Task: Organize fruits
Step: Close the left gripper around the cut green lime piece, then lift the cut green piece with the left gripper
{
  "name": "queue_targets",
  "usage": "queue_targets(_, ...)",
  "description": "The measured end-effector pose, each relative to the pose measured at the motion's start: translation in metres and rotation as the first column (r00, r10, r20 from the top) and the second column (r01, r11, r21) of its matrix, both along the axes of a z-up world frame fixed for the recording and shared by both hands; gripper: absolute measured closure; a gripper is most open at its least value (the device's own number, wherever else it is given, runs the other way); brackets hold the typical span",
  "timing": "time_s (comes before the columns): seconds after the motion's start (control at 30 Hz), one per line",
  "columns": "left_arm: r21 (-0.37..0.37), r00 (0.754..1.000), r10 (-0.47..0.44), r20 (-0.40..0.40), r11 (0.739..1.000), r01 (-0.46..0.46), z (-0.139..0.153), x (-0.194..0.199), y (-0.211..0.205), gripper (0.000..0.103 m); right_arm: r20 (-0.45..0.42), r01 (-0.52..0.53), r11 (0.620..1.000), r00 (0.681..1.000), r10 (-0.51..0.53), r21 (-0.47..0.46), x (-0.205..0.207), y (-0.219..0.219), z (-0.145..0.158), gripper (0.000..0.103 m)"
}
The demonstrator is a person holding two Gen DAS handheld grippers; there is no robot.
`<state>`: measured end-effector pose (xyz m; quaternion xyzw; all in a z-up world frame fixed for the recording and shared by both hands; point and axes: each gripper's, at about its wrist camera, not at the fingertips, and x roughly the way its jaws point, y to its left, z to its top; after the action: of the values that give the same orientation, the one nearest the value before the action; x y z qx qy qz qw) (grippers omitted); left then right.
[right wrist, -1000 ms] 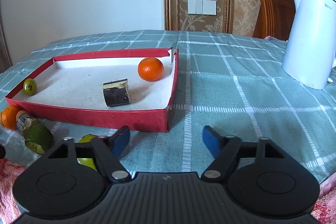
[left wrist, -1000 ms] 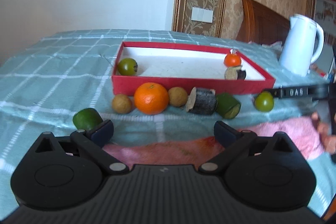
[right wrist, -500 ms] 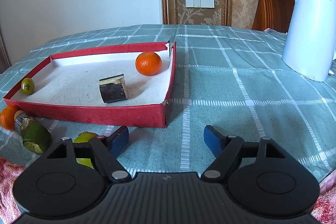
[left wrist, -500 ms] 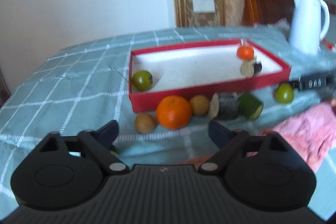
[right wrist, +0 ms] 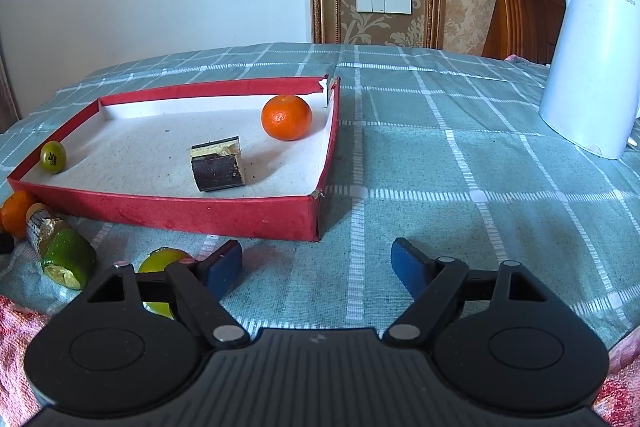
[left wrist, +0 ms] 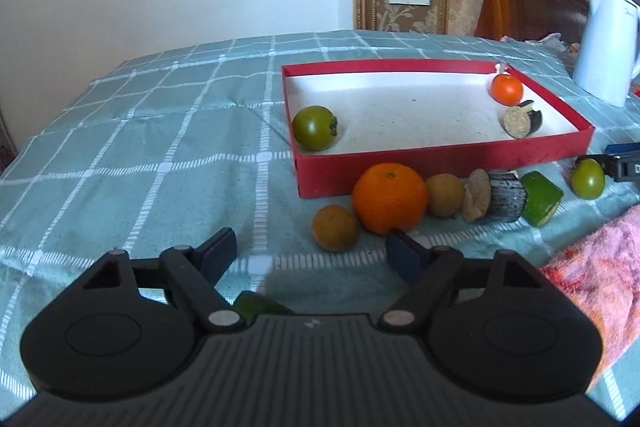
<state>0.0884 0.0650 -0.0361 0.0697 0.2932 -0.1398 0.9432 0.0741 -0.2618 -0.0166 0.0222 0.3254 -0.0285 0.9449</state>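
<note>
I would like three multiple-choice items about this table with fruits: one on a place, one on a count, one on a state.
1. Where is the big orange?
A. inside the red box
B. on the cloth before the red box
C. beside the kettle

2. How many things lie inside the box?
A. three
B. one
C. six

3. The left gripper is:
A. shut on a fruit
B. open, holding nothing
C. out of view

Answers: 1 B, it sits outside the near wall. 2 A, green fruit, small orange, dark cut piece. 3 B, nothing between the fingers.
</note>
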Motion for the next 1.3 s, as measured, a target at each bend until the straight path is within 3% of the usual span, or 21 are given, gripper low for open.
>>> queue_targets(0.07,0.002,0.999,-0.042,0.01,0.999,0.042,0.001,-0.004,0.001,0.051,-0.002,-0.001,1.0,1.0,0.001,-0.004,-0.001,0.001,0.0,0.02)
queue_targets(0.1,0.019,0.999,-0.044,0.02,0.999,0.043,0.001,-0.009,0.003,0.054,-0.002,-0.002,1.0,1.0,0.002,-0.005,-0.001,0.002,0.0,0.02)
queue_targets(0.67,-0.001,0.998,0.032,0.062,0.999,-0.032,-0.003,-0.049,0.034,0.049,-0.003,-0.002,1.0,1.0,0.002,-0.006,-0.001,0.002,0.0,0.019)
queue_targets(0.83,-0.012,0.997,0.042,0.072,0.999,-0.041,-0.003,-0.053,0.028,0.067,-0.003,-0.002,1.0,1.0,0.002,-0.006,-0.001,0.003,0.0,0.019)
queue_targets(1.0,0.033,0.994,0.051,0.093,0.998,-0.054,-0.002,-0.054,0.019,0.068,-0.004,-0.002,1.0,1.0,0.002,-0.007,-0.001,0.003,0.0,0.019)
queue_targets(1.13,0.004,0.99,0.08,0.113,0.997,-0.081,0.007,-0.055,0.022,0.068,-0.004,-0.002,1.0,1.0,0.002,-0.007,-0.001,0.002,0.0,0.019)
queue_targets(1.17,-0.005,0.99,0.076,0.122,0.997,-0.076,0.011,-0.056,0.021,0.072,-0.004,-0.002,1.0,1.0,0.002,-0.007,-0.001,0.002,0.0,0.019)
queue_targets(1.3,-0.03,0.989,0.036,0.141,0.999,-0.032,0.029,-0.051,0.011,0.073,-0.004,-0.002,1.0,1.0,0.002,-0.007,-0.001,0.002,0.0,0.019)
